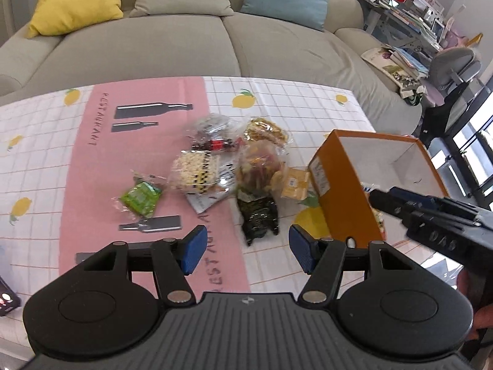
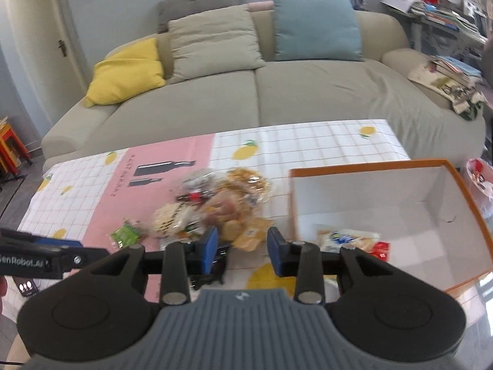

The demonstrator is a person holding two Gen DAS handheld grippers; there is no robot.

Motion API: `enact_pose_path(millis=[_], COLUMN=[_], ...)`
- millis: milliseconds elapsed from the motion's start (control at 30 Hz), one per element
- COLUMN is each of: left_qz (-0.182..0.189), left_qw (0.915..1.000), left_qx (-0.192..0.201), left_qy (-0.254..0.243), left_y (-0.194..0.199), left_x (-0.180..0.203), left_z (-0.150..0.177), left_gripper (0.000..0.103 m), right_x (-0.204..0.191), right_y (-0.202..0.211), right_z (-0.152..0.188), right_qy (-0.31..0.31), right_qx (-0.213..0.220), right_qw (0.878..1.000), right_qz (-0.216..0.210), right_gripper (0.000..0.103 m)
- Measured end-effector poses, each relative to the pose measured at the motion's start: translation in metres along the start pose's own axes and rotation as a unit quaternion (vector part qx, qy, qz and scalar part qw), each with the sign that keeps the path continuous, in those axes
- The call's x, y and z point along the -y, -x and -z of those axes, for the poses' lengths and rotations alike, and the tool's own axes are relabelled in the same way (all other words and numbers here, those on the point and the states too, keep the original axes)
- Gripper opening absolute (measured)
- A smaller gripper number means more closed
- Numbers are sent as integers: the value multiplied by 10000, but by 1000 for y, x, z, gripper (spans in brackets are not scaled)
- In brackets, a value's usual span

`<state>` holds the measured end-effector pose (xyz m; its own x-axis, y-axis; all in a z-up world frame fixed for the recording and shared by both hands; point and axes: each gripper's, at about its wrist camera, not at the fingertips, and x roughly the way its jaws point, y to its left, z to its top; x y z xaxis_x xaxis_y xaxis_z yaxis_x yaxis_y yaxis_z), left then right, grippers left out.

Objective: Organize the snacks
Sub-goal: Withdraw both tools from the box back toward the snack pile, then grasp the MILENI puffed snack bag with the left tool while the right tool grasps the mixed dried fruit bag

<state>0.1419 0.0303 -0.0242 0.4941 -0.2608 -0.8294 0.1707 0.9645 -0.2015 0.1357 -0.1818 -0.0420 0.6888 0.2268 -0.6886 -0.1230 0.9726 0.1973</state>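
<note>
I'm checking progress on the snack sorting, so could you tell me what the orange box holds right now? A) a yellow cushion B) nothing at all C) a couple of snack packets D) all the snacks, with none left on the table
C: in the right wrist view, the orange box holds a pale packet and a red packet, while the pile of snacks lies outside on the tablecloth.

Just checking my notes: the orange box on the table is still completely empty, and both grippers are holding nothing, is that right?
Not quite. The orange box is not empty: the right wrist view shows a pale snack packet and a red packet inside. The rest stands: left gripper and right gripper hold nothing.
</note>
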Motion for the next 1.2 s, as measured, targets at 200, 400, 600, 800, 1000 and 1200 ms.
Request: enact_pose_path(millis=[200,400,600,800,1000,1200], left_qz=[-92,-121,-22,108,138,137], left_qw=[9999,9998,9997,9995,9992,9992], left_qx=[-61,-160,-210,-243,-357,-375], left_qy=[-64,-39,-154,-150,-136,-11], left_y=[-5,-25,-51,-91,-130,-160], left_x=[-23,-44,-59,-69,-75,-77], left_z=[7,1,-19,-38,-52,-66], left_gripper=[69,69,71,80,83,89], right_x=[-34,-47,-44,-43,-39,-38], right_y=[-25,-56,-91,-133,-168,-194], right_z=[25,32,25,8,-4,-10], right_qy=[141,353,715,1292,1530,1607], right_qx=[-226,-486,-688,-717,-829,-875], right_qw=[9993,9978,9947,9888,9846,9829], right_qz=[-263,-271,-259,-212,-185,-200], right_gripper=[34,35,48,58,67,82])
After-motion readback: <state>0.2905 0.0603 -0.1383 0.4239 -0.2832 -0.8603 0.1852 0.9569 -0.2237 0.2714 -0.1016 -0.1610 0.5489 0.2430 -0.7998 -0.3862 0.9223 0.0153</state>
